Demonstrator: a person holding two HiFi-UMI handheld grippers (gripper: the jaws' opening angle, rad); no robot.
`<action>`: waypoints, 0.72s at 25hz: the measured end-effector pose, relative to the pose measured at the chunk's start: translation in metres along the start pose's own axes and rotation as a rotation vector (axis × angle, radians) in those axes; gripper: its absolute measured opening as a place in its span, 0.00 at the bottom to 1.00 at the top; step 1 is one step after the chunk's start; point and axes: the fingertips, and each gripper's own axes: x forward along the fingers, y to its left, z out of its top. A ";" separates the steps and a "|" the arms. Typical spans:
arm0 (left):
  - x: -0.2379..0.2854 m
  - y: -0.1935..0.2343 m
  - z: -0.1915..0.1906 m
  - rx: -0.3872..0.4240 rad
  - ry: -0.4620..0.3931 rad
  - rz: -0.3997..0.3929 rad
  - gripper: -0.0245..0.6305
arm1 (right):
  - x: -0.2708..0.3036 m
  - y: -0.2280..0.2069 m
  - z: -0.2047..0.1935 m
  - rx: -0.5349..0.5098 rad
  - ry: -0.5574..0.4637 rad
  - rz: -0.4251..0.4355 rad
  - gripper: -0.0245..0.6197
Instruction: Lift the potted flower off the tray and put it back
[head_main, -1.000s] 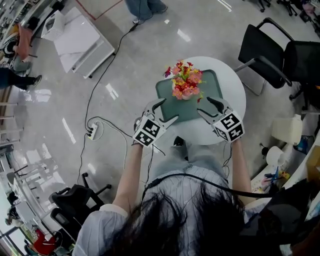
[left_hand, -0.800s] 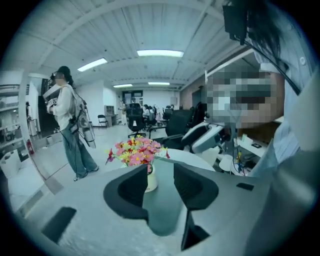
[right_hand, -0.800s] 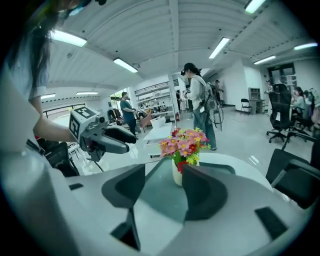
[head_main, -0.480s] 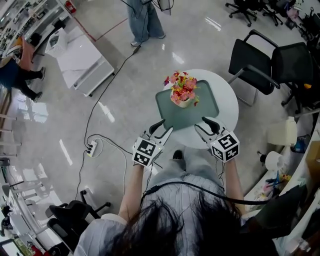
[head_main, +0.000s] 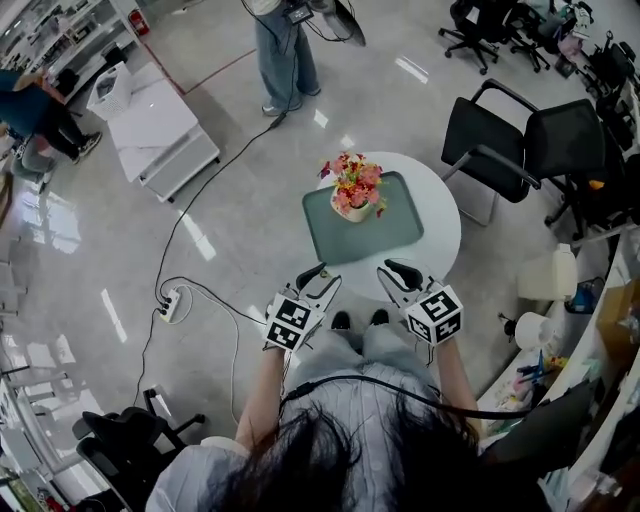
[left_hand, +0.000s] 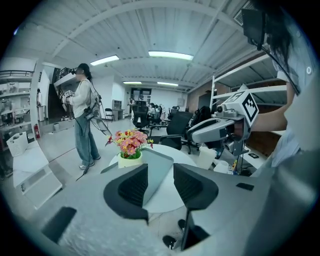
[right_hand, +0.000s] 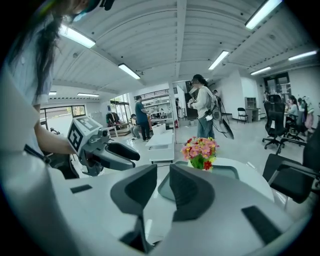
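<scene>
Pink, red and yellow blooms top the potted flower (head_main: 352, 190), which stands upright in its pale pot at the far left corner of a green tray (head_main: 385, 235). The tray lies on a round white table (head_main: 443, 222). Neither gripper touches the pot. Both hang well short of it, off the near edge of the table and close to the person's body, pointing toward the flower.

The left gripper (head_main: 322, 277) holds its jaws partly apart, with nothing between them. In the left gripper view the flower (left_hand: 129, 145) shows beyond and a little left of the gap (left_hand: 160, 171), and the tray's near edge shows through the gap. The right gripper (head_main: 388, 275) is closing its jaws. Only a narrow slit is left, and it has hold of nothing. In the right gripper view the flower (right_hand: 200, 151) sits beyond and to the right of the jaws (right_hand: 163, 171).

Black chairs (head_main: 500, 140) stand to the right of the table. A person (head_main: 285, 50) stands on the shiny floor beyond it. A cable runs across the floor to a power strip (head_main: 170, 300) on the left.
</scene>
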 end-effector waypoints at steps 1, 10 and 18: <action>0.000 -0.004 -0.001 0.004 0.004 0.000 0.30 | 0.000 0.002 -0.001 -0.004 0.004 0.008 0.18; -0.007 -0.047 -0.015 -0.041 0.037 0.011 0.30 | -0.007 0.018 -0.006 -0.028 0.008 0.085 0.17; -0.015 -0.069 0.004 -0.040 0.024 0.126 0.29 | -0.041 0.030 -0.028 -0.034 0.012 0.175 0.16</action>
